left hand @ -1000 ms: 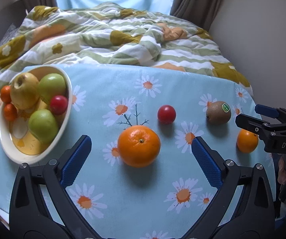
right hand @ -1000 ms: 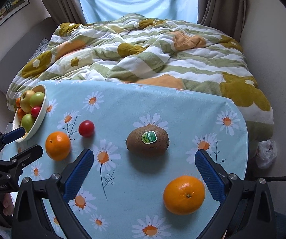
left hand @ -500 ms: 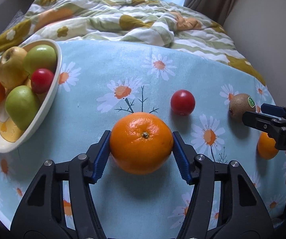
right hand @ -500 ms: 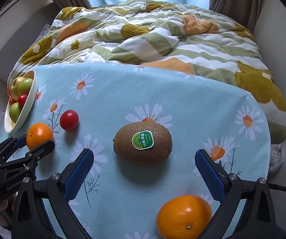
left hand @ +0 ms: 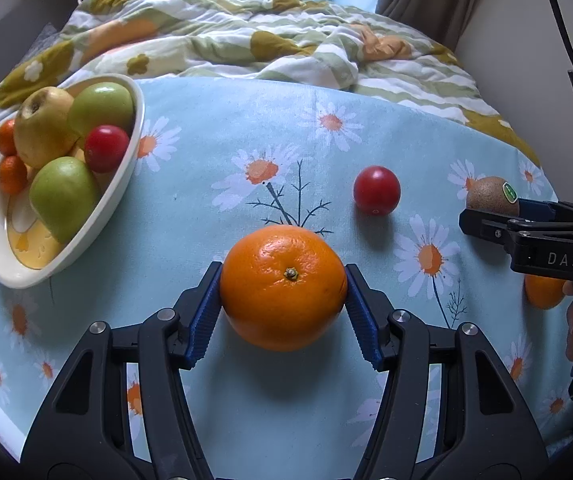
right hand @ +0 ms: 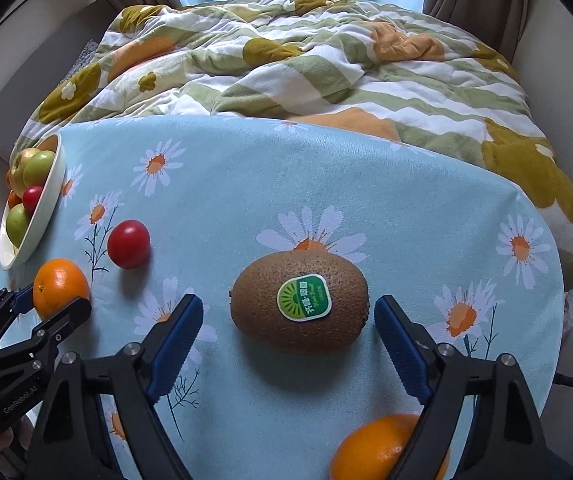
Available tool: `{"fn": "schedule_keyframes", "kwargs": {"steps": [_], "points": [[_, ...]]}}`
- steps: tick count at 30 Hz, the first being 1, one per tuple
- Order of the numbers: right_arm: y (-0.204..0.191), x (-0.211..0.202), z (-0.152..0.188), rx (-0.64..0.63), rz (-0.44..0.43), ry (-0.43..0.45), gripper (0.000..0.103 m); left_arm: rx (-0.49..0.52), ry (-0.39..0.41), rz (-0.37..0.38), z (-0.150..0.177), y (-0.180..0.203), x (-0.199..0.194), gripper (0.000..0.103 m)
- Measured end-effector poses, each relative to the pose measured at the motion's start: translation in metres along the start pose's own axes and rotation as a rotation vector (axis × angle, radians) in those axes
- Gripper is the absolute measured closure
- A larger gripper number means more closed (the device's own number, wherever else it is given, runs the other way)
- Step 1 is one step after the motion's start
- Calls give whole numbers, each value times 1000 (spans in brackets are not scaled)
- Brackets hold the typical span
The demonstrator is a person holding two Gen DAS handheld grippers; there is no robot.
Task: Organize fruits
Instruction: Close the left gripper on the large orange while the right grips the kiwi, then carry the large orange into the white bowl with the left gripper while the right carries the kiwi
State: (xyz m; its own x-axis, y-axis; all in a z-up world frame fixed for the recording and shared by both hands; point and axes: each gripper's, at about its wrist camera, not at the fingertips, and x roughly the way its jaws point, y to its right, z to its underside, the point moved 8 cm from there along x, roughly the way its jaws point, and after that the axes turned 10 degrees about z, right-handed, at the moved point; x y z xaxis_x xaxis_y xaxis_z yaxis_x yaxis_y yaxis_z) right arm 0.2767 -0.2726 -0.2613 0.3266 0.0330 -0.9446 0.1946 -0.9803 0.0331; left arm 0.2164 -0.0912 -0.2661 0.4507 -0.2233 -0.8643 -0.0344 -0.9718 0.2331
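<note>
A large orange (left hand: 282, 288) rests on the daisy tablecloth, and my left gripper (left hand: 283, 269) is shut on it, blue pads pressed to both sides. In the right wrist view the same orange (right hand: 60, 284) shows between those fingers. A brown kiwi (right hand: 258, 304) with a green sticker lies between the pads of my right gripper (right hand: 287, 301). Its jaws are closing, with a gap still on each side of the fruit. A white bowl (left hand: 86, 236) at the left holds apples, small oranges and a red fruit.
A loose red fruit (left hand: 376, 196) lies between the orange and the kiwi. A second orange (right hand: 374, 448) sits near the table's front edge under the right fingers. A bed with a flowered duvet (right hand: 306, 60) borders the table's far side. A wall stands at the right.
Both grippers came down toward the table. The left jaws closed on the large orange. The right jaws narrowed around the kiwi, which now sits closer between the pads.
</note>
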Motion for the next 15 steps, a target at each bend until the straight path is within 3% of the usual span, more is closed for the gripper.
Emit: {"fn": "schedule_keyframes", "kwargs": {"steps": [6, 9, 15], "points": [[-1, 3, -1, -10, 50, 29, 28, -25, 7, -16, 6, -10, -6, 38], [1, 2, -2, -19, 86, 44, 39, -32, 10, -19, 9, -14, -11, 38], [0, -6, -5, -15, 85, 66, 44, -59, 33, -16, 8, -24, -26, 38]]}}
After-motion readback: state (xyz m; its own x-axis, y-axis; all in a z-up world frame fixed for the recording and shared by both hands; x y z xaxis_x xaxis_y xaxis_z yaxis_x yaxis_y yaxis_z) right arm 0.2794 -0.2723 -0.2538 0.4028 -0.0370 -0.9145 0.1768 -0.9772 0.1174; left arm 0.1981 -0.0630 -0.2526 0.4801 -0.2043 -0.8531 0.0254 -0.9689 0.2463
